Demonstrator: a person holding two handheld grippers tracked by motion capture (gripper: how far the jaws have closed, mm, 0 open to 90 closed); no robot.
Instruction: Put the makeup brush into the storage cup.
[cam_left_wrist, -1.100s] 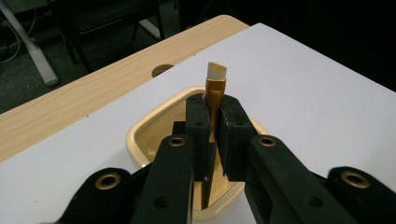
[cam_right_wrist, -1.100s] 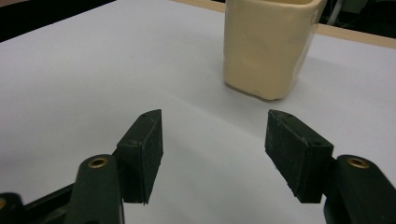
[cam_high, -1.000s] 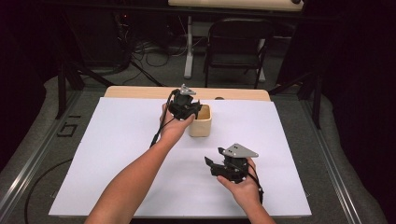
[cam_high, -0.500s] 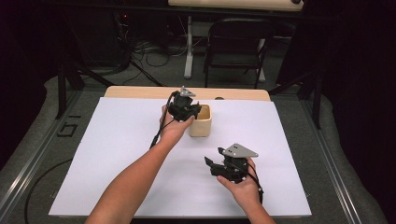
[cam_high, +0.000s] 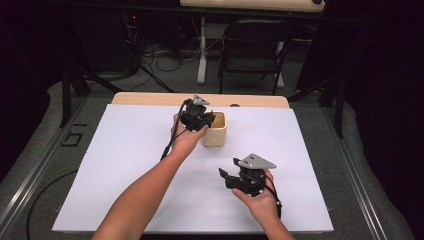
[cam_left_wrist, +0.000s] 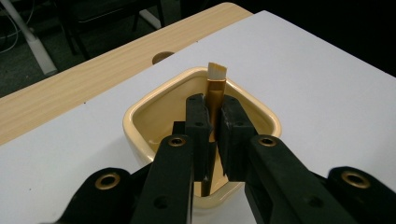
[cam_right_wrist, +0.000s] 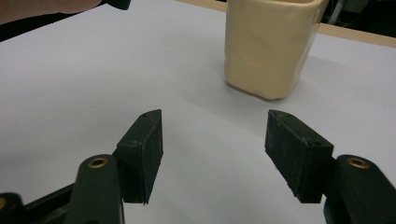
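Observation:
A cream square cup (cam_high: 216, 134) stands on the white sheet near the far middle of the table. My left gripper (cam_high: 201, 119) hovers over its mouth. In the left gripper view that gripper (cam_left_wrist: 213, 108) is shut on a small flat brush (cam_left_wrist: 215, 86) with an amber ferrule and a pale bristle tip pointing at the cup's far rim (cam_left_wrist: 140, 116). The brush's lower end reaches down inside the cup. My right gripper (cam_high: 229, 177) is held low at the near right, open and with nothing in it. In the right gripper view its jaws (cam_right_wrist: 215, 135) face the cup (cam_right_wrist: 266, 51) from a distance.
A white sheet (cam_high: 125, 165) covers most of the wooden table, whose far edge has a round hole (cam_high: 234, 105). A black chair (cam_high: 252, 45) and cables lie on the floor beyond. The left forearm (cam_high: 145, 190) crosses the sheet's near middle.

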